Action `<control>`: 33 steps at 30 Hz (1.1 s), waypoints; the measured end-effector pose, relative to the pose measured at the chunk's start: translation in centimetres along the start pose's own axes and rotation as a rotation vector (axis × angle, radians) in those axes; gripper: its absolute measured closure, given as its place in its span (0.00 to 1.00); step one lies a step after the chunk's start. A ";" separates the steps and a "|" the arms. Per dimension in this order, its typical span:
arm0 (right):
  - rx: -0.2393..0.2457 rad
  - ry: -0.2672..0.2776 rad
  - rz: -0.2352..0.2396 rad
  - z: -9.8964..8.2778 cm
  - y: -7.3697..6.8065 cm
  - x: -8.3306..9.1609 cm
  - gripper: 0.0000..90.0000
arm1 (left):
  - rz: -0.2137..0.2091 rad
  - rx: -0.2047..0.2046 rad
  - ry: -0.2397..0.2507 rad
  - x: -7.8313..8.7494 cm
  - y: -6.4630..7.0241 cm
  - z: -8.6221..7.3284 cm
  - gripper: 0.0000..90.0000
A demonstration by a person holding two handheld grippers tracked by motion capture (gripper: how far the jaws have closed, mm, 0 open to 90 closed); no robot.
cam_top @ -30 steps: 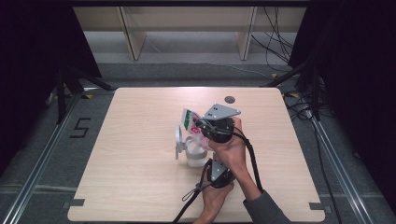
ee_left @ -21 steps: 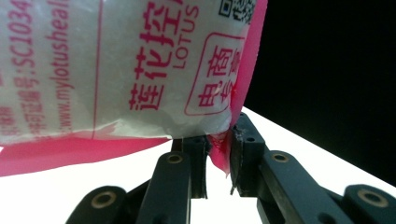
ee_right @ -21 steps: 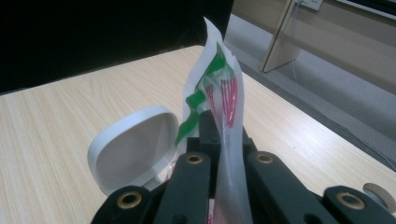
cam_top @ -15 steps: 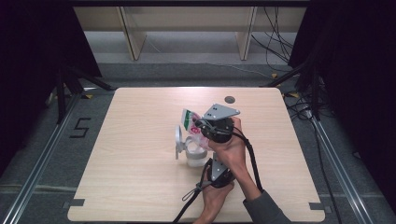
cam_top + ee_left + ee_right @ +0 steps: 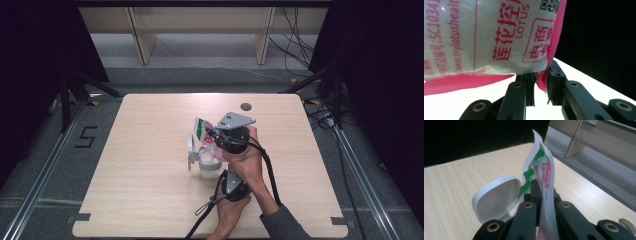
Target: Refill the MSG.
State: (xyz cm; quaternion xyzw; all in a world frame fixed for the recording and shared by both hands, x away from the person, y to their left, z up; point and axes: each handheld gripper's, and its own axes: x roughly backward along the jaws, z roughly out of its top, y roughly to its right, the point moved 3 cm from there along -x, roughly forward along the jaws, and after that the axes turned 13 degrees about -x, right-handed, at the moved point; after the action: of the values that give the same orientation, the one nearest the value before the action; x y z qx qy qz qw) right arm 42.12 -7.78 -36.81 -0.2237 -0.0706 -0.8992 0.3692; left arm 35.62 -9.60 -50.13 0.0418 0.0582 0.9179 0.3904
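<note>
1. Sachet of white powder or granules, printed in pink, red and green, is held above a white container near the middle of the table; the container's hinged lid stands open beside it.
2. Right gripper has its jaws closed tight on the sachet's flat edge, as the right gripper view shows.
3. Left gripper pinches a pink sealed corner of the same sachet between nearly closed jaws, with the bulging white body rising above them.
4. Judging by the two grips and the open container below, the step in hand looks like tearing the sachet open, or tipping it out; I cannot tell whether the seal is already broken.
5. The next move likely calls for pulling the two grips apart along the seal while keeping the opening over the container, so nothing spills onto the table.
6. The film looks thin, glossy and crinkled; it will probably slip if either grip loosens.
</note>
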 end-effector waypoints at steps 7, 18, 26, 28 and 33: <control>-0.043 -0.015 0.007 -0.1 -0.2 0.2 1.00 | -0.003 -0.001 0.001 0.0 0.0 0.0 0.86; -0.025 -0.016 0.012 0.0 -0.2 0.1 1.00 | -0.005 0.001 0.001 0.0 0.0 0.1 0.86; -0.024 -0.014 0.014 0.0 -0.2 0.2 1.00 | -0.006 0.004 0.003 0.0 0.1 0.1 0.86; -0.024 -0.007 0.001 0.0 -0.1 0.0 1.00 | -0.006 0.004 0.002 0.0 0.1 0.1 0.86; -0.011 -0.001 0.002 0.0 -0.1 0.0 1.00 | -0.007 0.003 0.004 0.0 0.1 0.1 0.86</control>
State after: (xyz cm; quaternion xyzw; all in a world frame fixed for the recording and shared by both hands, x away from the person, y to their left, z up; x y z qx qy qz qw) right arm 42.10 -7.73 -36.84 -0.2262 -0.0659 -0.8992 0.3688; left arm 35.58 -9.62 -50.00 0.0406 0.0605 0.9166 0.3932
